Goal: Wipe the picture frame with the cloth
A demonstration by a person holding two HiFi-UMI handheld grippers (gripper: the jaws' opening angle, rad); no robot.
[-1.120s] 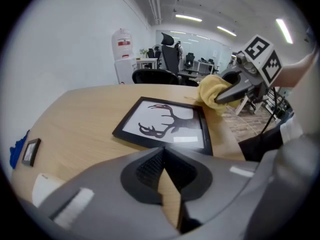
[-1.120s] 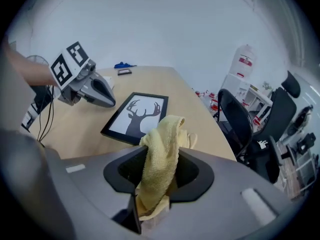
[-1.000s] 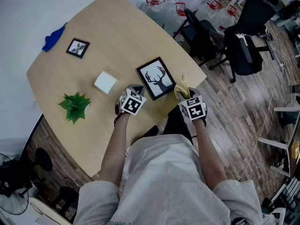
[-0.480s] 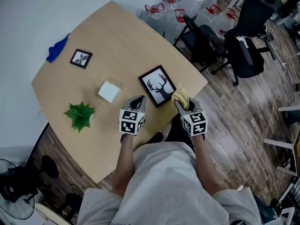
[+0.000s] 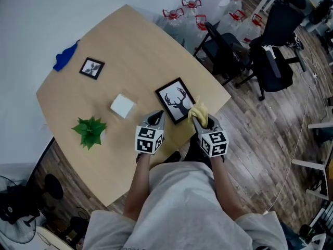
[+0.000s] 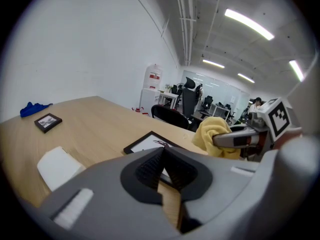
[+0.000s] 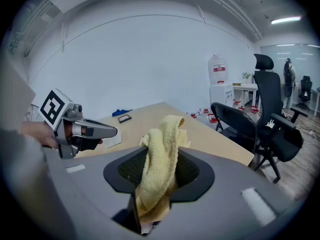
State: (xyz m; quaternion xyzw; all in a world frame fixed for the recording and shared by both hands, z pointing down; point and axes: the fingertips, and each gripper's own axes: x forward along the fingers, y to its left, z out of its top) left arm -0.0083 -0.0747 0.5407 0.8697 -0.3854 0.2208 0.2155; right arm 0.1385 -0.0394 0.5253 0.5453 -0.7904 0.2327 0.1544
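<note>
At the desk's [image 5: 130,46] four o'clock edge, right claw [image 5: 200,120] pinches the floppy yellow cloth [image 5: 199,111], left claw [image 5: 157,117] closed, empty; the light, stiff deer picture frame [image 5: 178,100] likely slides, so pin its border.

Bare tabletop [image 5: 135,40] lies open beyond the deer picture frame [image 5: 178,100]. Left of it a white block [image 5: 122,105] and a small green plant [image 5: 90,130] stand in the way (a gap between them); office chairs [image 5: 223,46] crowd the right edge.

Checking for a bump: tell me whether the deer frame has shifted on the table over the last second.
No. The deer frame keeps its place relative to the white block; only the view shifted.
</note>
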